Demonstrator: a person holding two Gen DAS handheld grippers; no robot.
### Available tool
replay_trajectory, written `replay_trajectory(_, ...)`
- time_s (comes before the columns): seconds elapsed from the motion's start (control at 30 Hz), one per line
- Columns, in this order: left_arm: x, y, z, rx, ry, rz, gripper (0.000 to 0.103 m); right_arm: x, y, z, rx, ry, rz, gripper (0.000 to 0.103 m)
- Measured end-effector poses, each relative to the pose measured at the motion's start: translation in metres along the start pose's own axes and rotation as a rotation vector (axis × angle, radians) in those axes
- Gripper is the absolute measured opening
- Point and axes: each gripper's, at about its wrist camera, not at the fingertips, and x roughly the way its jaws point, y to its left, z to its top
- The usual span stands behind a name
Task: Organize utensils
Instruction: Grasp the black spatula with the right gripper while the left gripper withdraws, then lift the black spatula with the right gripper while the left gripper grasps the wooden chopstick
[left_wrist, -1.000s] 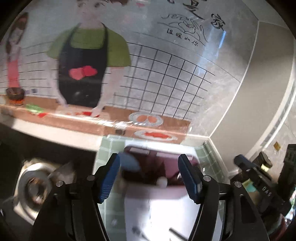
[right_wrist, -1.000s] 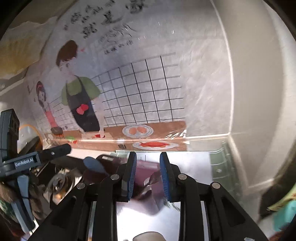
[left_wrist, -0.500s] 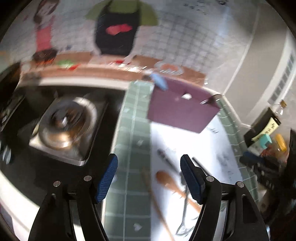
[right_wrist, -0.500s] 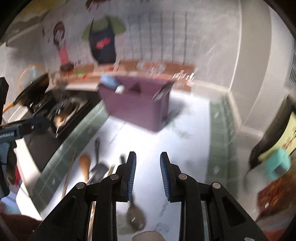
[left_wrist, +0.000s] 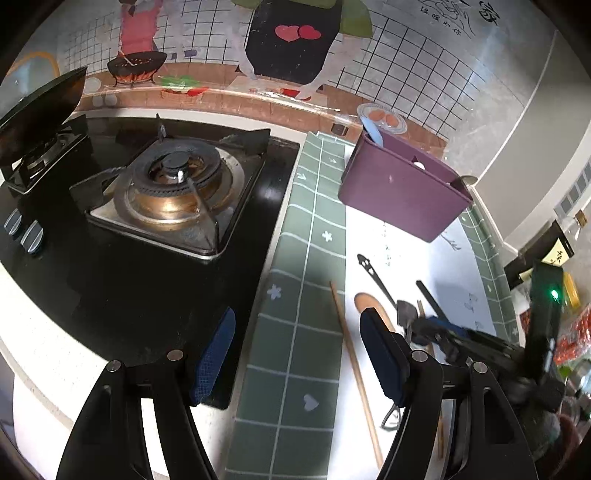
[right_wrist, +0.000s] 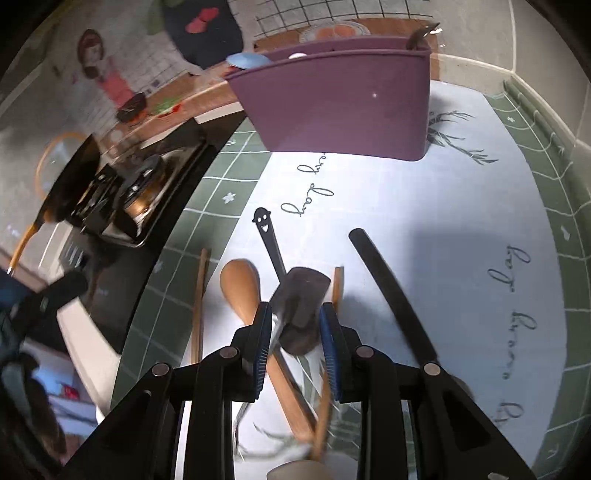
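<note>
The purple plastic bin (right_wrist: 340, 99) on the counter (left_wrist: 424, 258) already holds a few utensils, while the right tongs (right_wrist: 295, 325) bracket, perhaps pinching, the dark smiley-handled spoon (right_wrist: 301, 295) among chopsticks, and the left tongs (left_wrist: 295, 354) gape empty.

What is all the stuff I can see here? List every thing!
bin: 1, purple, back of mat, utensils inside
mat: 1, green and white, on counter
smiley spoon: 1, black, on mat
wooden spoon: 1, brown, on mat
chopsticks: 2 seen, wooden, on mat
long stick: 1, black, on mat
stove: 1, black, left of mat
right gripper: around smiley spoon's bowl
left gripper: open, above mat
</note>
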Motion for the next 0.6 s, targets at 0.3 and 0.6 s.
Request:
replay_trajectory(0.3,0.001,0.007,-0.009,-0.035,0.020,-0.016,0.071,0.020,0.022,0.006,-0.010,-0.036,-0.132,0.033)
replay_trajectory(0.6,0.004,0.001,-0.014,-0.029,0.040,-0.015,0.071,0.035,0.047,0.013,-0.143,-0.067,-0.295,0.035)
